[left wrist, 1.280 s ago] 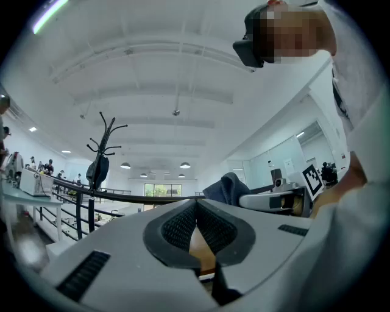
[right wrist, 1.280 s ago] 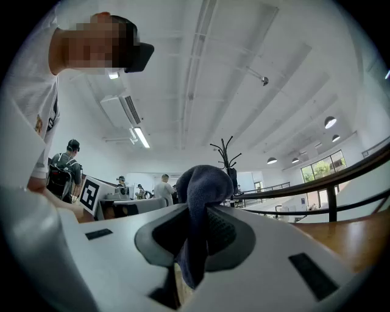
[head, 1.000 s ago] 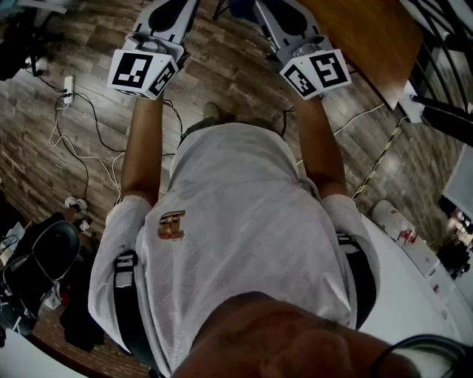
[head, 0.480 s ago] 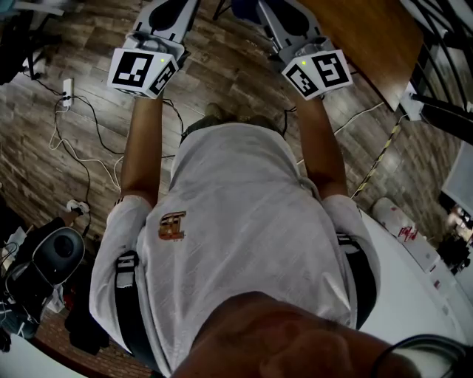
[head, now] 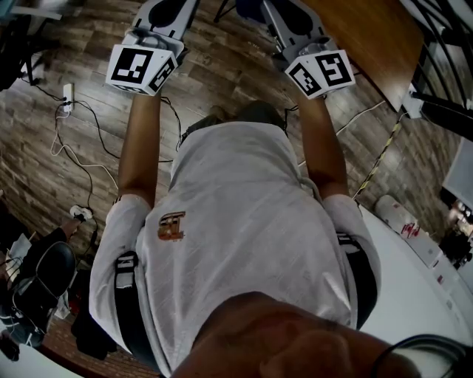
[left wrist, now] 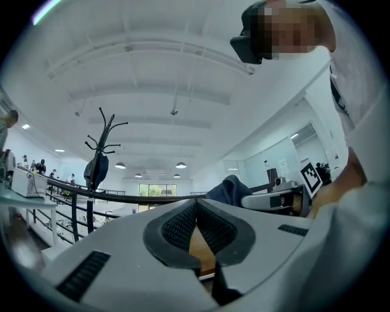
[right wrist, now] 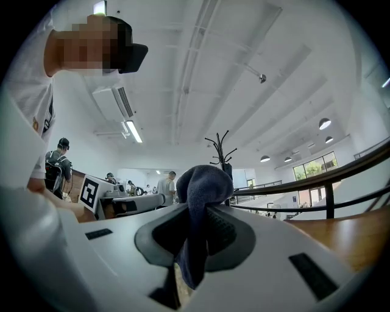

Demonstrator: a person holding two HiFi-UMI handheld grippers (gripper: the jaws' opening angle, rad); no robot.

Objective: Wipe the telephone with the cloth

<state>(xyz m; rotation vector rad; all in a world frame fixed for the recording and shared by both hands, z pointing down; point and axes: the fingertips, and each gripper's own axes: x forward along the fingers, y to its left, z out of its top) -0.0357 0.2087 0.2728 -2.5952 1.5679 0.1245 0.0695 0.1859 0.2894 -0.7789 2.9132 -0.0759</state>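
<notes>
No telephone shows in any view. My right gripper (right wrist: 194, 214) is shut on a dark blue cloth (right wrist: 205, 181), which bunches up above the jaws and hangs down between them. My left gripper (left wrist: 196, 212) is shut with nothing between its pads. In the head view both are held out in front of the person's torso, level and side by side, the left gripper (head: 158, 21) at upper left and the right gripper (head: 294, 22) at upper right. From the left gripper view I see the cloth (left wrist: 229, 187) and the right gripper (left wrist: 275, 200) to the right.
A wooden tabletop (head: 363, 35) lies at the upper right, a white table (head: 417, 295) with a can (head: 395, 220) at the lower right. Cables (head: 77, 144) and a power strip (head: 68, 91) lie on the plank floor. A coat stand (left wrist: 99, 159) rises by a railing (left wrist: 79, 190).
The person has stepped across the floor: a foot now shows further right below the grippers. Both grippers stay out in front as before, the right still holding the cloth.
</notes>
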